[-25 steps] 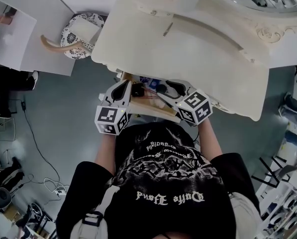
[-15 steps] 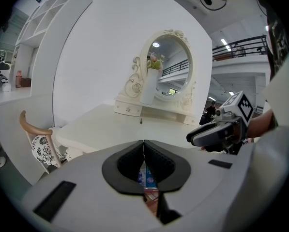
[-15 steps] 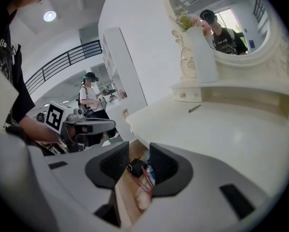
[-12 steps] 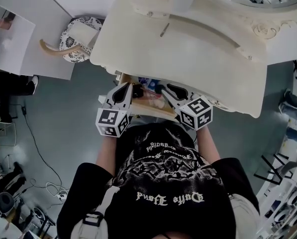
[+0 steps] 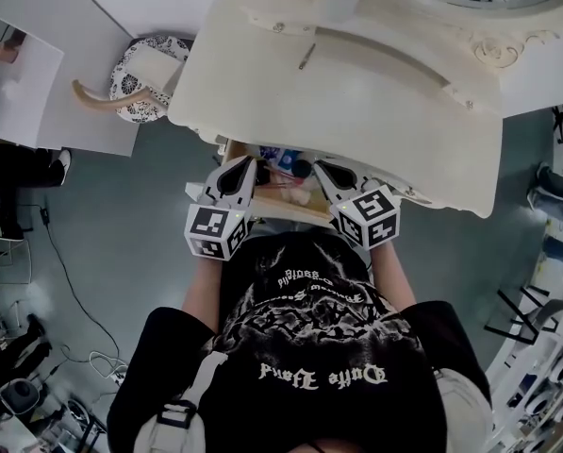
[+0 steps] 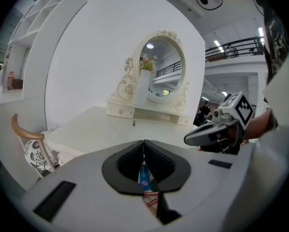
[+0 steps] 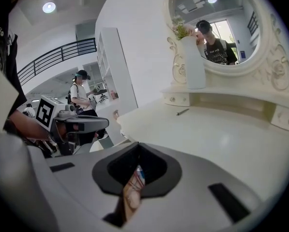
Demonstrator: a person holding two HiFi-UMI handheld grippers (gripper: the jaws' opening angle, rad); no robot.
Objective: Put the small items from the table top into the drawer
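Below the cream dressing table a wooden drawer stands pulled out, with several small items in it, among them a blue packet and a dark round piece. My left gripper hangs over the drawer's left side, shut and empty. My right gripper hangs over its right side, jaws together with nothing between them. A thin dark stick lies on the table top near the mirror base; it also shows as the stick and the stick in the gripper views.
An oval mirror and a tall white vase stand at the table's back. A patterned stool with a curved wooden back sits left of the table. The person's body is close behind the drawer front. Other people stand in the background.
The right gripper's jaws have come together from wide apart. Both grippers stay over the open drawer, having drifted only slightly.
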